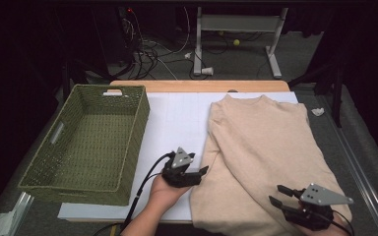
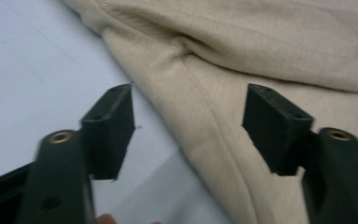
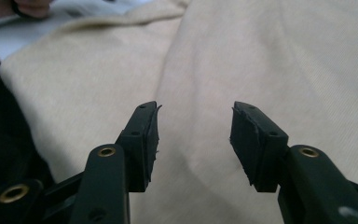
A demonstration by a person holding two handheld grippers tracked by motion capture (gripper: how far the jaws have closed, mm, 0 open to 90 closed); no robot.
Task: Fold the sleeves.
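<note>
Grippers both part open, nothing held: right gripper (image 1: 281, 194) over near hem of beige sweater (image 1: 266, 152), left gripper (image 1: 203, 173) at its left edge. Sweater flat on white table (image 1: 177, 118); green wicker basket (image 1: 86, 142) further left.

The high view looks forward and down from above the person's side, taking in the whole table (image 1: 177, 118), the basket (image 1: 88, 142) at left and the sweater (image 1: 266, 152) at right; the left gripper view rides low and close, looking along its jaws at the sweater's (image 2: 242, 70) edge on the white table (image 2: 32, 70); the right gripper view sits just as near, facing across the sweater (image 3: 270, 60); all three share that sweater.
</note>
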